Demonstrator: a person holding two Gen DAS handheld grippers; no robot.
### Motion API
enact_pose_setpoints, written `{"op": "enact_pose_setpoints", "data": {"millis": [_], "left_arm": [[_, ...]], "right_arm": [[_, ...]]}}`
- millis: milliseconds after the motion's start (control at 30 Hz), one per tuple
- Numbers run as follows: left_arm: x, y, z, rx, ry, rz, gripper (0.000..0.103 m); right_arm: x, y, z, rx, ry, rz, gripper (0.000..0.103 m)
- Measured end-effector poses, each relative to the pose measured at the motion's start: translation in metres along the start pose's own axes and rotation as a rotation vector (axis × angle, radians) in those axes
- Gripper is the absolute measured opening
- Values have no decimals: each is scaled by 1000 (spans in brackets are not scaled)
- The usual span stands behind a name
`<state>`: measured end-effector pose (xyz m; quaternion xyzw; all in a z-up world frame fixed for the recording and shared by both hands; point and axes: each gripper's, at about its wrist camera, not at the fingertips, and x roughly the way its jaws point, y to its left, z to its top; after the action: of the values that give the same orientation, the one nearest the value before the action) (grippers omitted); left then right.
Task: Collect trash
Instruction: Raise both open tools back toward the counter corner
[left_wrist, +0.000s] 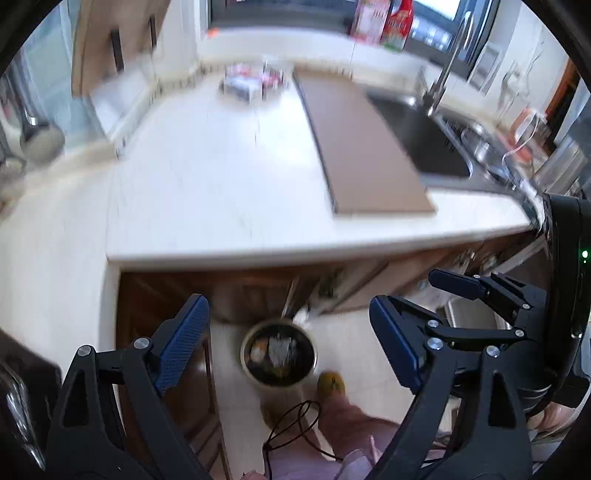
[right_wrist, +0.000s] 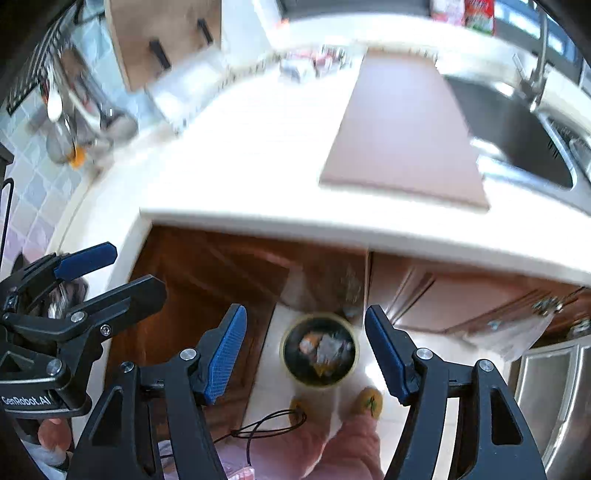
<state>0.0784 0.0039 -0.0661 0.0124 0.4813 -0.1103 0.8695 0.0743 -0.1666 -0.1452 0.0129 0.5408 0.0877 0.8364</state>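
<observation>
A round trash bin (left_wrist: 244, 363) stands on the pale floor below the counter edge, holding crumpled paper and orange scraps; in the right wrist view the trash bin (right_wrist: 320, 384) lies between my fingers, far beneath them. My left gripper (left_wrist: 291, 343) is open and empty high above the bin. My right gripper (right_wrist: 306, 350) is also open with nothing between its pads. The two grippers hang side by side: the right gripper's finger (left_wrist: 458, 284) shows at the right edge, and the left gripper (right_wrist: 138, 268) at the left. Blurred small wrappers (left_wrist: 255, 79) lie at the back of the counter.
A white countertop (left_wrist: 221, 177) carries a brown cutting board (left_wrist: 365, 147) beside a steel sink (left_wrist: 428, 147) with a faucet (left_wrist: 447, 62). Wooden cabinet doors (right_wrist: 207, 280) are below. The person's yellow slipper (left_wrist: 331, 382) and pink trouser leg stand by the bin. A clear plastic bag (right_wrist: 517, 332) hangs at the right.
</observation>
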Motion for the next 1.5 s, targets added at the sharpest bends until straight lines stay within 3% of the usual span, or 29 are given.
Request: {"op": "enact_pose_setpoints", "data": {"millis": [433,633,867,1067,1233,1333,1500], "left_arm": [[-69,24,95,90,-221,80,87],[-73,40,133,69,-254,118,87],[-32,53,180,-40,-211,167,87],[21,68,239,-182,-142,217,87],[72,69,291,-240,-125,284,87],[103,72,311,-261,-116,303,81],[154,92,328,-334,-89,296,62]], "right_arm": [[-91,29,95,-20,-219,-107,68],[-116,38,154,-72,-275,-158,68],[-119,31,246,-161,-305,-142,68],[-83,1,336,-237,-275,-37,62],[-15,-30,409,-303,-174,61,57],[34,-44,440,-335,-122,115,57],[122,-54,474,-373,-70,171,53]]}}
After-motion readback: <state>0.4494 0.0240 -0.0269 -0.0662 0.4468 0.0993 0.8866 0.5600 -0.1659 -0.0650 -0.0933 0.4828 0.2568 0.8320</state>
